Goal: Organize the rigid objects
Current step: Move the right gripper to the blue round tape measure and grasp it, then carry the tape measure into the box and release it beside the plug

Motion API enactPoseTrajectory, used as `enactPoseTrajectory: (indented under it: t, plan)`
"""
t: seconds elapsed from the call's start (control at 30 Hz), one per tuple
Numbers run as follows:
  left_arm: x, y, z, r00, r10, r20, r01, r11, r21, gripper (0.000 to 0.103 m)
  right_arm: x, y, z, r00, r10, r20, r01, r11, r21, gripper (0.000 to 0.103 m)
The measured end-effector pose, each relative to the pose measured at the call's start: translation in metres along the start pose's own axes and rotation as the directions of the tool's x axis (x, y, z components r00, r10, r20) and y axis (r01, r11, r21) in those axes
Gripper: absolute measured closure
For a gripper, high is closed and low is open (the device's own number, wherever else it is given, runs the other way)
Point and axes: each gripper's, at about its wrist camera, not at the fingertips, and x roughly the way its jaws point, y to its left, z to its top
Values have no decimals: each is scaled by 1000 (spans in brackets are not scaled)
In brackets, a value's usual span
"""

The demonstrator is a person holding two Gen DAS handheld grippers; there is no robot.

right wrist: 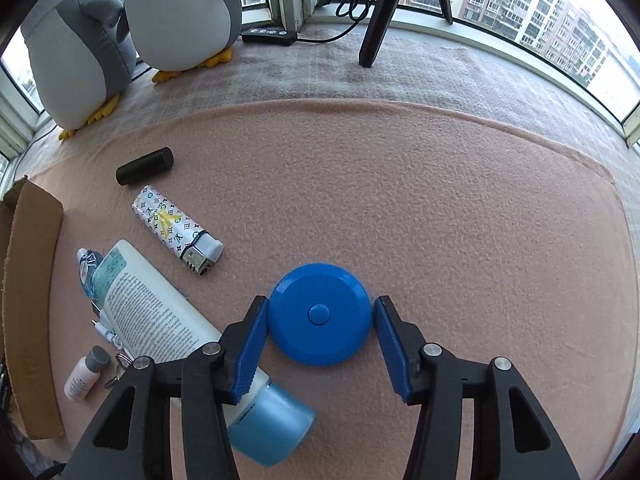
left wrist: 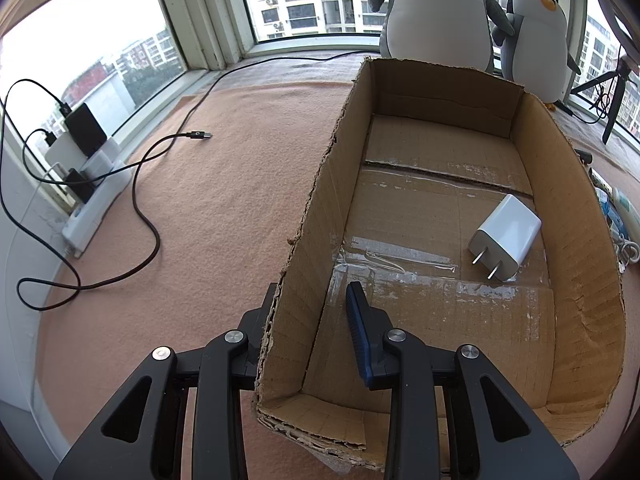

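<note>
The right gripper (right wrist: 320,340) stands wide, its blue pads flanking a round blue disc (right wrist: 319,314) that lies flat on the pink blanket (right wrist: 440,220); the left pad looks to touch the disc's rim, the right pad sits just beside it, so the disc is bracketed, not clamped. From the disc, a white tube with a blue cap (right wrist: 168,328) lies at 8 o'clock, passing under the left finger, a patterned lighter (right wrist: 176,230) at 10 o'clock, a dark cylinder (right wrist: 145,166) beyond it, and a small pink bottle (right wrist: 86,376) near the box edge at 8 o'clock. Open blanket spreads from 12 through 4 o'clock. Only the left wrist view shows inside the cardboard box (left wrist: 580,264): a white charger plug (left wrist: 506,238) rests on its floor toward the right wall. The left gripper (left wrist: 310,332) straddles the box's torn left wall, one finger outside, one inside, spread wide and not pressing the wall. At 9 o'clock a black cable (left wrist: 148,236) loops over the blanket toward a power strip (left wrist: 96,200).
</note>
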Motion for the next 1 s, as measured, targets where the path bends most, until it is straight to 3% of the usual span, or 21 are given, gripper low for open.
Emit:
enactPoseTrajectory:
  t: [0.4,0.6,1.0]
  plan:
    - [0,0,0,1000,0,0,0,1000,0,73,-8,-15,-11,999,36,24,-37,999,34,57]
    - [0,0,0,1000,1,-1,-1,1000,0,73,-28,-15,-17,996,38,78,-41,999,35,57]
    - [0,0,0,1000,-1,0,1,1000,-1,73,-96,58,-20,963,173,206,-149,981,-127,57]
